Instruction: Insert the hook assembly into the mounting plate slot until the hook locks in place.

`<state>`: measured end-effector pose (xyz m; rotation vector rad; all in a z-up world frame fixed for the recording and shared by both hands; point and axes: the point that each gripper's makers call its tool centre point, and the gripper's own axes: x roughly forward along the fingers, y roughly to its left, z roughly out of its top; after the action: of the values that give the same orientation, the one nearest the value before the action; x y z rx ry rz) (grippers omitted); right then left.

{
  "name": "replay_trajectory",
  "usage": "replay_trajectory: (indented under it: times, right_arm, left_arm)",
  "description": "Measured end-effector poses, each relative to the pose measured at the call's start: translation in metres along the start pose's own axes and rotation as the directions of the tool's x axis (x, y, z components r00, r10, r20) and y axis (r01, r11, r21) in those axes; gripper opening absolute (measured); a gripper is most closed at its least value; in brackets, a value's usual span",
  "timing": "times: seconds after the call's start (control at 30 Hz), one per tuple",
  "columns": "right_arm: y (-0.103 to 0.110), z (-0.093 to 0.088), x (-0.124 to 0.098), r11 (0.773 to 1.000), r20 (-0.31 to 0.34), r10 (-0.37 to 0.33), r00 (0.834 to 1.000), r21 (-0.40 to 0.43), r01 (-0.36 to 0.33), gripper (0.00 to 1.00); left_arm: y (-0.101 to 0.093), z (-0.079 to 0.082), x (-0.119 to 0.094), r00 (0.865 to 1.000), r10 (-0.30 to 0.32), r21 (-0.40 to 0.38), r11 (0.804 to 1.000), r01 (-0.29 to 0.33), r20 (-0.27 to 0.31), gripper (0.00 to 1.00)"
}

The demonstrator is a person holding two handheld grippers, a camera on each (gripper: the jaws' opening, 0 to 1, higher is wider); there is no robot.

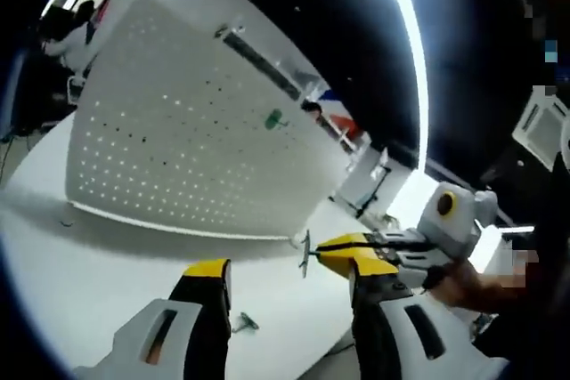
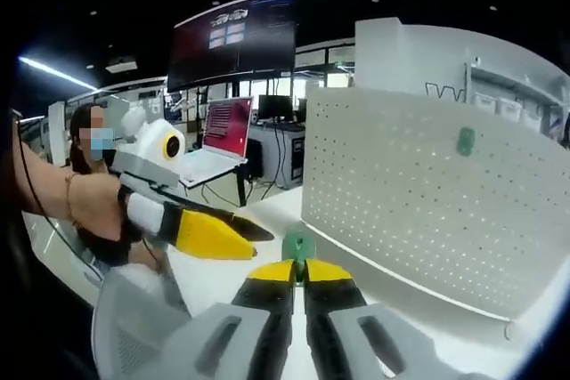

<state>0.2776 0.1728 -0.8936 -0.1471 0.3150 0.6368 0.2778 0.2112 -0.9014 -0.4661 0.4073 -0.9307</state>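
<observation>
The white perforated mounting plate stands upright on the white table. A green hook sits in it near its upper part. My right gripper is shut on a green-headed hook assembly, just in front of the plate's lower left corner. In the left gripper view the right gripper comes in from the right, and the hook sticks out of its yellow tips. My left gripper is open and holds nothing, beside the right one.
A small loose hook piece lies on the table between my left jaws. Behind the plate's left side stand a desk with a red-screened laptop, a large monitor and a seated person. A white wall unit rises behind the plate.
</observation>
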Motion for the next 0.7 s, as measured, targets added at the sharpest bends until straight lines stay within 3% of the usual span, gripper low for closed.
replay_trajectory:
  times: [0.1,0.2,0.33,0.43,0.5,0.7]
  right_arm:
    - [-0.004,0.003,-0.002,1.000,0.013,-0.009,1.000,0.013,0.009,0.00]
    - [-0.008,0.006,-0.004,0.999,0.028,-0.021,0.999,0.026,0.021,0.00]
    - [-0.009,0.010,-0.006,0.999,0.040,-0.032,0.999,0.011,0.032,0.00]
    - [-0.010,0.013,-0.006,0.999,0.056,-0.041,0.998,0.011,0.041,0.00]
    - [-0.010,0.016,-0.006,0.999,0.069,-0.048,0.997,0.013,0.047,0.00]
    - [-0.014,0.028,-0.003,0.997,0.118,-0.078,0.990,0.011,0.077,0.00]
  left_arm:
    - [-0.004,-0.009,-0.003,0.999,0.007,0.082,0.997,-0.003,-0.045,0.63]
    - [-0.011,-0.012,-0.004,1.000,0.000,0.088,0.996,0.002,-0.031,0.75]
    - [-0.019,-0.016,-0.004,0.999,-0.018,0.085,0.996,0.021,-0.034,0.75]
    - [-0.020,-0.013,-0.004,1.000,-0.024,0.094,0.995,0.026,-0.020,0.82]
    - [-0.014,-0.009,-0.005,1.000,0.017,0.134,0.991,-0.016,-0.004,0.86]
    - [-0.013,-0.004,-0.008,1.000,0.023,0.154,0.988,-0.025,0.011,0.92]
